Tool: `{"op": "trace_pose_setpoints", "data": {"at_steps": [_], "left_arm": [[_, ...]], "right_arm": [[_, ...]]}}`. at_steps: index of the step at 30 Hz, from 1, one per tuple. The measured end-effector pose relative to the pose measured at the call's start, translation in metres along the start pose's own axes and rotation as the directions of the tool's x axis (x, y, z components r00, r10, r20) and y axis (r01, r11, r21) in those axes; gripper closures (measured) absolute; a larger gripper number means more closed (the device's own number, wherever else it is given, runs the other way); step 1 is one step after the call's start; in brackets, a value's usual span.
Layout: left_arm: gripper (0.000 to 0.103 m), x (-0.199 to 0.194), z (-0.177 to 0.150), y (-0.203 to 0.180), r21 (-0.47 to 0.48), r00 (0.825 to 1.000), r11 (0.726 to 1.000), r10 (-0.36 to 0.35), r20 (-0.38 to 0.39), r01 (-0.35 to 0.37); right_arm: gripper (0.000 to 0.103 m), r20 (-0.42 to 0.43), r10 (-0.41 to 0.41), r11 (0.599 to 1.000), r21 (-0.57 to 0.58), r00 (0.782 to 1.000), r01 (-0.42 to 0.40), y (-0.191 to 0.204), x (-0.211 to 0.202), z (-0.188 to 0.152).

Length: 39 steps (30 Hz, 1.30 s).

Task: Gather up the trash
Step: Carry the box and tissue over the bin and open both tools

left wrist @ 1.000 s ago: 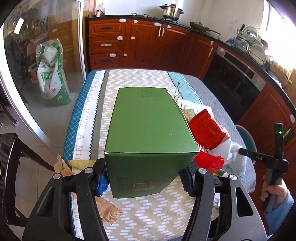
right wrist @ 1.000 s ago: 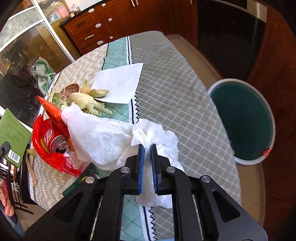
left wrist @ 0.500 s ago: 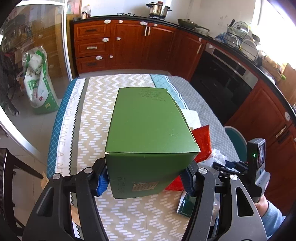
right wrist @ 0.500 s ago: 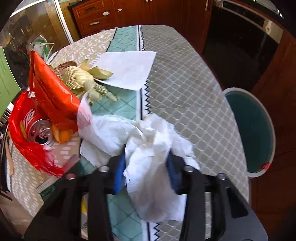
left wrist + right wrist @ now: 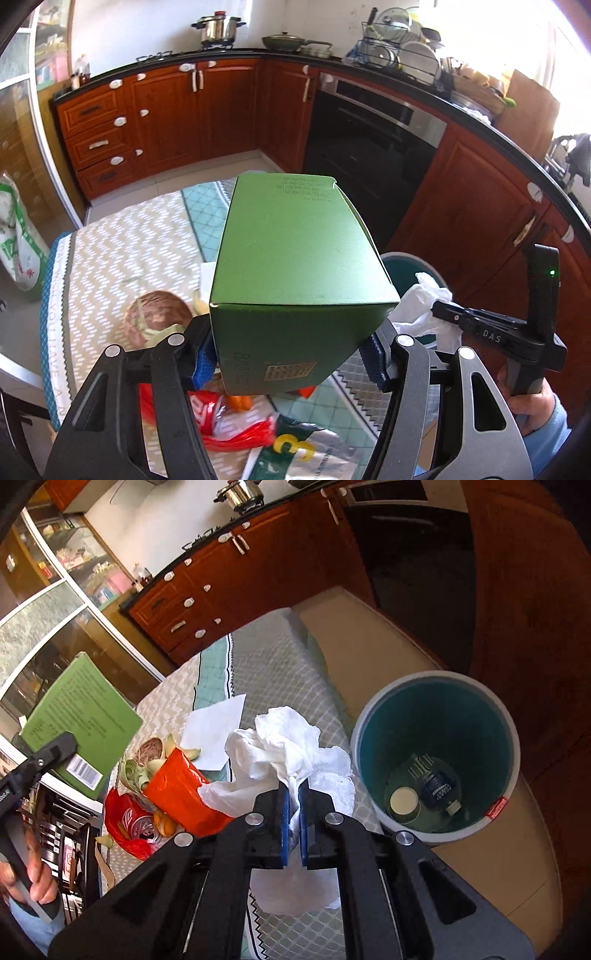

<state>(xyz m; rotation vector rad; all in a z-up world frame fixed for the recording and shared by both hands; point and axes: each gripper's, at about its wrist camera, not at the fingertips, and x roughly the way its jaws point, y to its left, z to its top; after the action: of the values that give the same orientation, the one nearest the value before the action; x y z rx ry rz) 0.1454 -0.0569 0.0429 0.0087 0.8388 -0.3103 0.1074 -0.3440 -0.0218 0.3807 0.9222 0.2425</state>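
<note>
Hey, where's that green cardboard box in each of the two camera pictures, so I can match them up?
Left wrist view: the green box fills the centre, clamped between the left tool's blue pads.
Right wrist view: the same box sits at the left edge, tilted, barcode at its lower corner.
Shared landmark: the teal trash bin on the floor, right of centre in the right wrist view and peeking out right of the box in the left wrist view.
</note>
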Motion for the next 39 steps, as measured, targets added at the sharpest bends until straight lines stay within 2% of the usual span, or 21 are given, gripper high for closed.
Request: {"op": "trace_pose_setpoints", "data": {"at_steps": [3, 10, 15, 20, 22, 24, 30, 39], "left_arm": [[0.039, 0.02, 0.008, -0.032, 0.055, 0.998, 0.997, -0.049, -0.024, 0.051], [0.039, 0.083, 0.013, -0.109, 0.174, 0.981, 0.973, -0.128, -0.144, 0.153], [0.039, 0.128, 0.012, -0.159, 0.228, 0.963, 0.95, -0.163, -0.214, 0.212], [0.033, 0.175, 0.009, -0.194, 0.251, 0.945, 0.94, -0.156, -0.287, 0.231], [0.032, 0.188, 0.007, -0.201, 0.251, 0.94, 0.942, -0.141, -0.31, 0.224], [0.026, 0.195, 0.009, -0.204, 0.251, 0.943, 0.945, -0.127, -0.307, 0.209], [0.026, 0.204, 0.01, -0.2, 0.228, 0.94, 0.952, -0.125, -0.316, 0.203], [0.023, 0.187, 0.009, -0.171, 0.197, 0.944, 0.963, -0.119, -0.306, 0.186]], "right_arm": [[0.099, 0.046, -0.035, 0.999, 0.014, 0.998, 0.034, -0.018, -0.015, 0.007], [0.099, 0.112, -0.126, 0.981, 0.159, 0.986, 0.107, -0.088, -0.042, 0.013], [0.099, 0.109, -0.189, 0.964, 0.211, 0.976, 0.163, -0.121, -0.053, 0.01], [0.099, 0.094, -0.216, 0.949, 0.256, 0.972, 0.186, -0.146, -0.054, 0.009], [0.099, 0.089, -0.222, 0.946, 0.26, 0.971, 0.193, -0.152, -0.052, 0.011], [0.099, 0.084, -0.227, 0.944, 0.262, 0.97, 0.199, -0.154, -0.05, 0.014], [0.098, 0.067, -0.241, 0.941, 0.261, 0.968, 0.216, -0.16, -0.04, 0.02], [0.098, 0.04, -0.238, 0.942, 0.252, 0.97, 0.22, -0.159, -0.023, 0.023]]}}
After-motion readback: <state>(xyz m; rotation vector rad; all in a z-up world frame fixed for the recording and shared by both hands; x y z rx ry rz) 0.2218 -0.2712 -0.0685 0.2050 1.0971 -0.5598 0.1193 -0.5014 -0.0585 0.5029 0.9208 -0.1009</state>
